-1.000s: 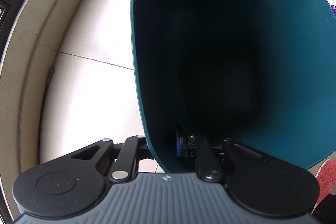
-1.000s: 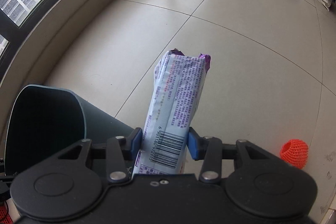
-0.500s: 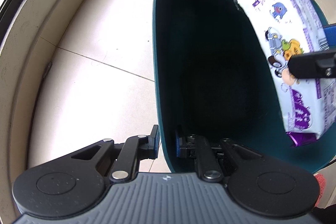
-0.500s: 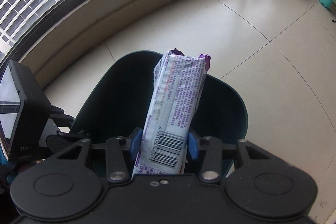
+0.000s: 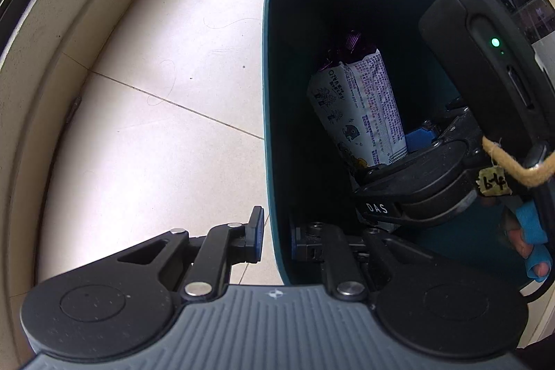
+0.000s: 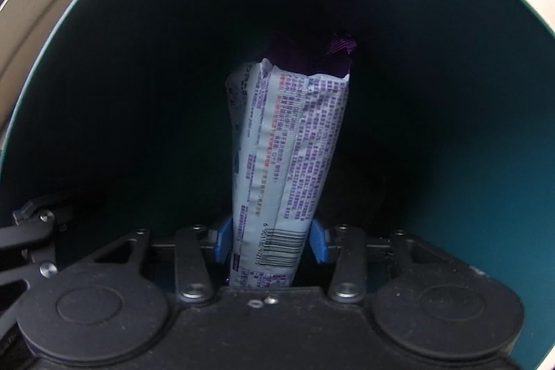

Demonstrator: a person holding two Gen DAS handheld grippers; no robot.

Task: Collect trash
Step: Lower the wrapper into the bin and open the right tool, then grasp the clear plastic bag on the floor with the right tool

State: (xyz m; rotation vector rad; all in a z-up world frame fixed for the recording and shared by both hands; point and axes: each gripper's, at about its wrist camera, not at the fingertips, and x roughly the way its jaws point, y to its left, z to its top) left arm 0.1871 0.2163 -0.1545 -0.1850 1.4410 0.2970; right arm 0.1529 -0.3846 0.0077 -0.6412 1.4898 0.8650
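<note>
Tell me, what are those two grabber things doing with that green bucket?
A person is tidying up trash. The left gripper is pinched shut on the rim of the dark green bin, one finger outside and one inside. The right gripper is clamped on a white and purple snack wrapper and holds it down inside the bin, not yet let go.

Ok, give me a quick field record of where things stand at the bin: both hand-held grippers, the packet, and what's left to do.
bin: dark green bin, open top, standing on tiled floor
left hand-held gripper: left hand-held gripper shut on the bin's wall, one pad outside, one inside
right hand-held gripper: right hand-held gripper shut on the packet, reaching down into the bin
packet: white and purple snack packet, upright, far end down inside the bin
packet touching bin bottom: cannot tell, too dark
remaining step: packet not yet released
</note>
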